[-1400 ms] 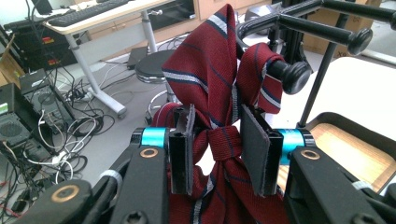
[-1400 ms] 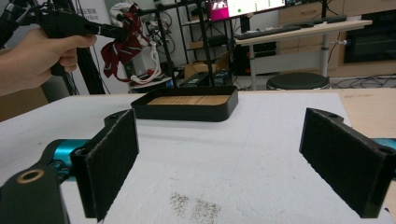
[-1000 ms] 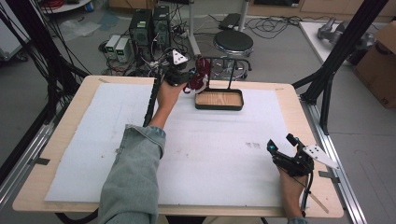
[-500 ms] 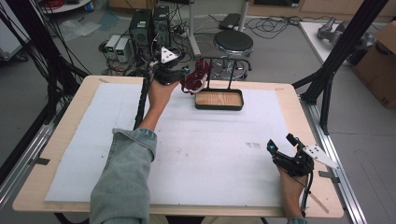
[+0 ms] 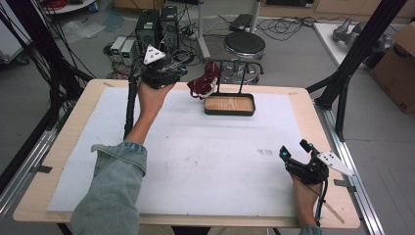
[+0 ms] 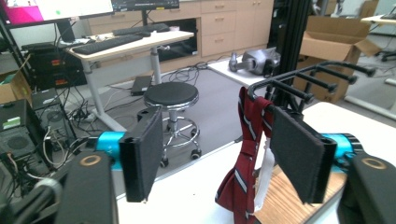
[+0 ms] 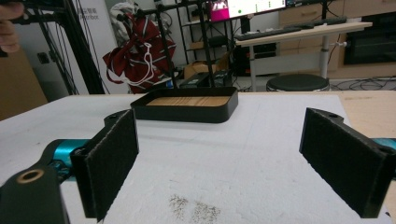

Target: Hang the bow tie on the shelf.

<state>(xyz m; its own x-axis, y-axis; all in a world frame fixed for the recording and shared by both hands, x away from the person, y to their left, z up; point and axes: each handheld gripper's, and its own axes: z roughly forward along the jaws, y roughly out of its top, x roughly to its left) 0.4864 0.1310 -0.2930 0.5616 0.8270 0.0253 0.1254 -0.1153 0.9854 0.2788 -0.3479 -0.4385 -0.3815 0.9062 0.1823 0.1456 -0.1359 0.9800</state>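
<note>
A dark red striped tie [image 5: 203,84] with a white tag hangs bunched from the left prong of a black rack [image 5: 230,63]. The rack rises from a black tray with a wooden floor [image 5: 230,104] at the table's far middle. My left gripper [image 5: 177,68] is held up just left of the tie, open and apart from it. In the left gripper view the tie [image 6: 245,158] hangs between the spread pads [image 6: 144,158], nearer the right one, with the rack's prongs [image 6: 299,86] above. My right gripper [image 5: 293,149] rests open at the near right, with nothing in it, facing the tray [image 7: 187,105] and the tie [image 7: 137,53].
A white sheet [image 5: 195,156] covers the wooden table, with a faint dark smudge [image 5: 264,152] ahead of the right gripper. Black frame posts [image 5: 342,88] stand at the table's sides. Beyond the far edge are a stool [image 5: 243,46] and computer towers [image 5: 156,27].
My left gripper has drawn back to the left and a little up, away from the tie, which stays hanging on the rack. The right gripper has not moved.
</note>
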